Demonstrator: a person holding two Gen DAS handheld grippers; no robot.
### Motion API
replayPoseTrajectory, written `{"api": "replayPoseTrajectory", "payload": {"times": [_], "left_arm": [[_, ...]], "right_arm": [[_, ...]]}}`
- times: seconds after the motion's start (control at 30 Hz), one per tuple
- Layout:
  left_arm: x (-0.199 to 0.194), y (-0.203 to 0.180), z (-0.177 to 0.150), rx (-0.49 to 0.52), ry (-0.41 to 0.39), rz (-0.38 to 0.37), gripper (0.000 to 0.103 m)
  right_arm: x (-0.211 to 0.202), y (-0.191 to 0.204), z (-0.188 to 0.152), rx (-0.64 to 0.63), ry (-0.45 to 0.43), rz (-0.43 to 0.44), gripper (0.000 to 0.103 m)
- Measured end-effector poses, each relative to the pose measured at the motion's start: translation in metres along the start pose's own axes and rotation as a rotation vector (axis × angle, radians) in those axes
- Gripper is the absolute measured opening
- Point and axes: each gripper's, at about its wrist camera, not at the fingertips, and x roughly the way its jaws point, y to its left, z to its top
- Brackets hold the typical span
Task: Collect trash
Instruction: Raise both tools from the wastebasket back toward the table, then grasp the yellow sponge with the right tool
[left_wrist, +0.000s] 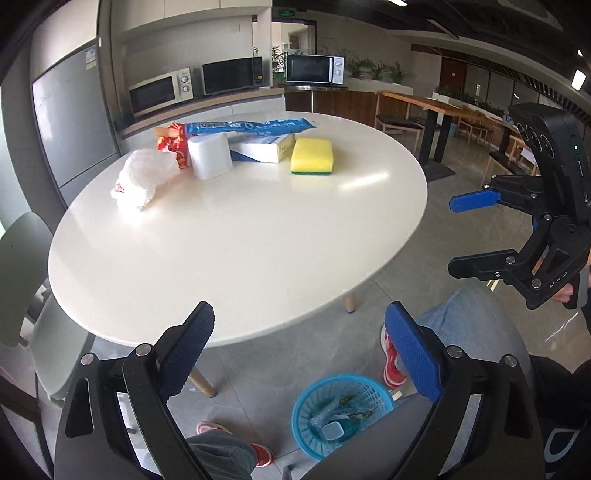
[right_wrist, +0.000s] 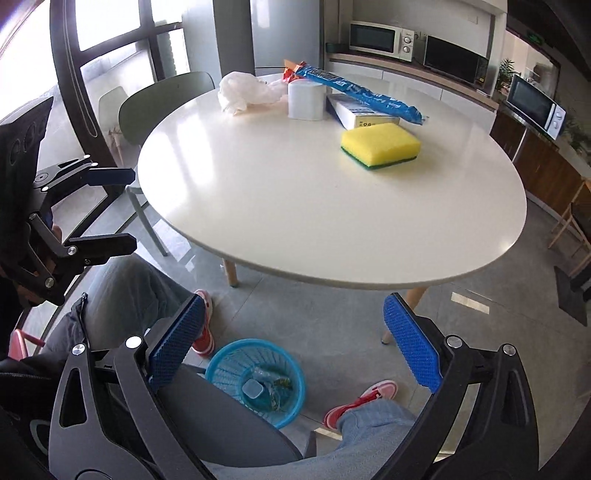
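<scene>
On the far side of the round white table (left_wrist: 229, 236) (right_wrist: 303, 206) lie a crumpled white plastic bag (left_wrist: 142, 177) (right_wrist: 245, 90), a red snack wrapper (left_wrist: 173, 142), a long blue wrapper (left_wrist: 251, 126) (right_wrist: 360, 92), a white roll (left_wrist: 209, 155) (right_wrist: 306, 99), a flat box (left_wrist: 264, 147) (right_wrist: 364, 112) and a yellow sponge (left_wrist: 312, 155) (right_wrist: 380, 146). A blue basket (left_wrist: 341, 413) (right_wrist: 256, 384) on the floor holds some trash. My left gripper (left_wrist: 299, 350) (right_wrist: 122, 210) is open and empty above the table's near edge. My right gripper (right_wrist: 295, 339) (left_wrist: 463, 232) is open and empty too, over the floor beside the table.
A person's legs and red shoes (right_wrist: 360, 400) flank the basket. A green chair (right_wrist: 166, 99) stands at the table's left side. Microwaves (left_wrist: 232, 75) line a counter behind, and wooden tables and chairs (left_wrist: 443, 114) fill the room to the right.
</scene>
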Motion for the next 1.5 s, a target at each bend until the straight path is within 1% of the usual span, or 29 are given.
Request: {"api": "replayPoseTrajectory", "payload": {"times": [0.2, 0.37, 0.5, 0.73, 0.87, 0.97, 1.1, 1.2, 1.23, 1.27, 1.3, 1.33, 1.37, 1.4, 1.47, 1.5], "left_arm": [[0.007, 0.019, 0.017, -0.025, -0.012, 0.071, 0.093], [0.015, 0.044, 0.033, -0.084, -0.031, 0.14, 0.093], [0.02, 0.061, 0.048, -0.089, -0.05, 0.206, 0.093], [0.033, 0.09, 0.074, -0.078, -0.051, 0.303, 0.093], [0.048, 0.108, 0.088, -0.079, -0.045, 0.336, 0.093], [0.061, 0.119, 0.098, -0.075, -0.033, 0.348, 0.093], [0.078, 0.125, 0.11, -0.037, -0.018, 0.34, 0.091], [0.085, 0.127, 0.116, -0.004, -0.014, 0.343, 0.089], [0.088, 0.128, 0.117, 0.0, -0.011, 0.343, 0.085], [0.092, 0.13, 0.119, 0.0, -0.003, 0.343, 0.08], [0.097, 0.133, 0.12, -0.002, 0.007, 0.343, 0.077], [0.101, 0.136, 0.121, -0.007, 0.019, 0.345, 0.072], [0.105, 0.139, 0.121, -0.015, 0.035, 0.343, 0.062], [0.108, 0.143, 0.121, -0.027, 0.054, 0.33, 0.056], [0.114, 0.149, 0.118, -0.047, 0.083, 0.307, 0.031], [0.115, 0.152, 0.117, -0.052, 0.092, 0.306, 0.028]], "right_arm": [[0.007, -0.008, 0.015, 0.046, -0.031, -0.041, 0.093], [0.018, -0.027, 0.027, 0.14, -0.062, -0.085, 0.093], [0.029, -0.043, 0.042, 0.208, -0.08, -0.11, 0.093], [0.054, -0.055, 0.076, 0.256, -0.1, -0.17, 0.094], [0.071, -0.059, 0.098, 0.271, -0.098, -0.198, 0.094], [0.086, -0.064, 0.113, 0.318, -0.076, -0.204, 0.094], [0.108, -0.074, 0.126, 0.383, -0.028, -0.222, 0.094], [0.122, -0.08, 0.132, 0.42, -0.01, -0.212, 0.094], [0.124, -0.082, 0.134, 0.43, -0.016, -0.212, 0.094], [0.126, -0.084, 0.136, 0.438, -0.018, -0.213, 0.094], [0.129, -0.087, 0.138, 0.446, -0.022, -0.206, 0.092], [0.133, -0.088, 0.139, 0.441, -0.014, -0.204, 0.085], [0.138, -0.088, 0.141, 0.422, 0.005, -0.201, 0.078], [0.142, -0.088, 0.141, 0.418, 0.017, -0.196, 0.069], [0.141, -0.089, 0.14, 0.422, 0.001, -0.192, 0.065], [0.141, -0.09, 0.14, 0.427, -0.007, -0.19, 0.062]]}}
